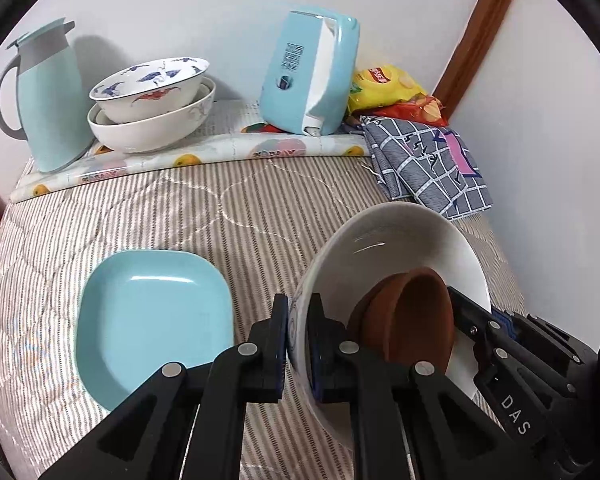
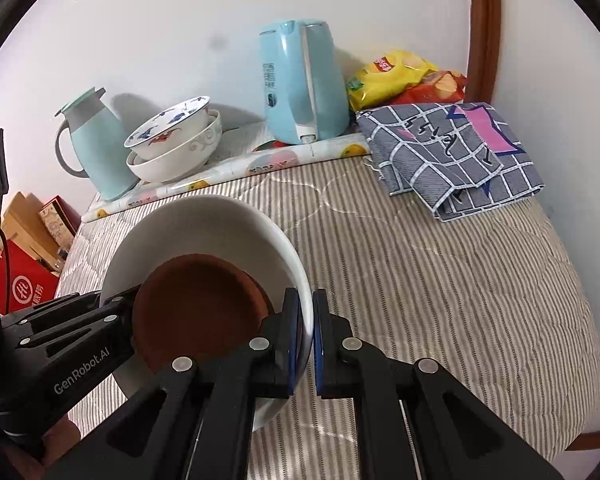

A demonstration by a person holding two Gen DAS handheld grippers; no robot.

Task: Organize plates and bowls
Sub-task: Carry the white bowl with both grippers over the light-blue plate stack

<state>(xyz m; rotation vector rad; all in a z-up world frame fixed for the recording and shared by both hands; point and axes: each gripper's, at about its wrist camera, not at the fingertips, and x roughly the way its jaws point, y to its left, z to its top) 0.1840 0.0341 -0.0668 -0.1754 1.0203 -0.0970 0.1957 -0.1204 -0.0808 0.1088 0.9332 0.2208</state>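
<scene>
The blue plate (image 1: 152,320) lies flat on the striped quilt (image 1: 228,216), at the left. Just right of it the left gripper (image 1: 298,344) is clamped on the near-left rim of the white bowl (image 1: 396,240), one finger inside, one outside. A brown dish (image 1: 408,316) sits loose inside the bowl. The right gripper (image 2: 306,344) pinches the opposite rim the same way, so the bowl hangs between both, clear of the quilt.

To carry it well, both hands should travel together and keep the rim level, or the brown dish may slide. I judge the stacked bowls (image 1: 152,108) on the back board, beside the jug (image 1: 44,96), to be the likely goal. Lower gently; release only once it rests.
</scene>
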